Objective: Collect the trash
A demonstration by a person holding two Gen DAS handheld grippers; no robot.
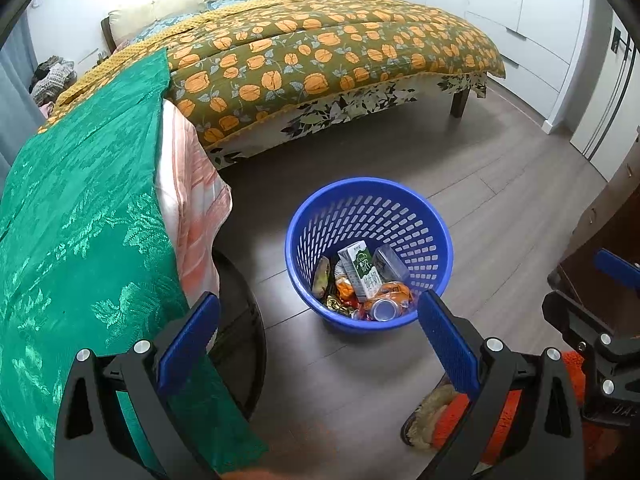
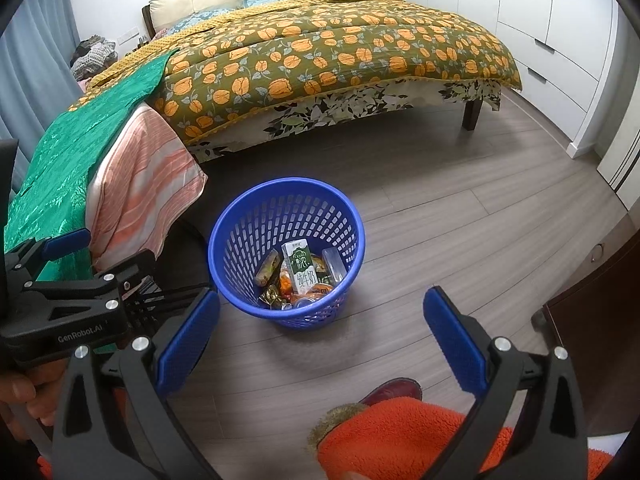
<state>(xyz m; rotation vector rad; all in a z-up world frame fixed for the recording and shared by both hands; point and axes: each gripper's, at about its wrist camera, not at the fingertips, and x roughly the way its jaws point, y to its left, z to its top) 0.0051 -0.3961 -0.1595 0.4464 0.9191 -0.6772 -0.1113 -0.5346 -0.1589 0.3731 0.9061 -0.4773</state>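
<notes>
Left gripper [image 1: 318, 340]: jaws spread wide, blue pads well apart, nothing between them, hanging above the floor just short of the basket.
Right gripper [image 2: 320, 338]: same story, fingers wide open and empty, held over bare floorboards with the basket ahead and a little left.
Basket [image 1: 298, 236]: blue, slotted plastic, upright on the wooden floor [image 1: 500, 208], near the corner of the bed.
Trash: all down in the basket's bottom, piled together and touching.
Milk carton [image 2: 303, 270]: green and white, leaning upright in the middle of the pile.
Can [image 1: 383, 309]: silver top facing up, low at the front, against an orange wrapper.
Clear plastic box [image 1: 391, 263]: just right of the carton, against the basket wall.
Wrappers [image 1: 338, 304]: gold, red and orange bits crumpled around the carton's foot; too small to name one by one.
Bed [image 2: 320, 64]: orange-flowered quilt behind the basket, with a green cloth [image 1: 80, 208] draped over a pink striped blanket at its near corner.
Foreground: orange fleece [image 2: 396, 436] at the bottom edge of both views.
</notes>
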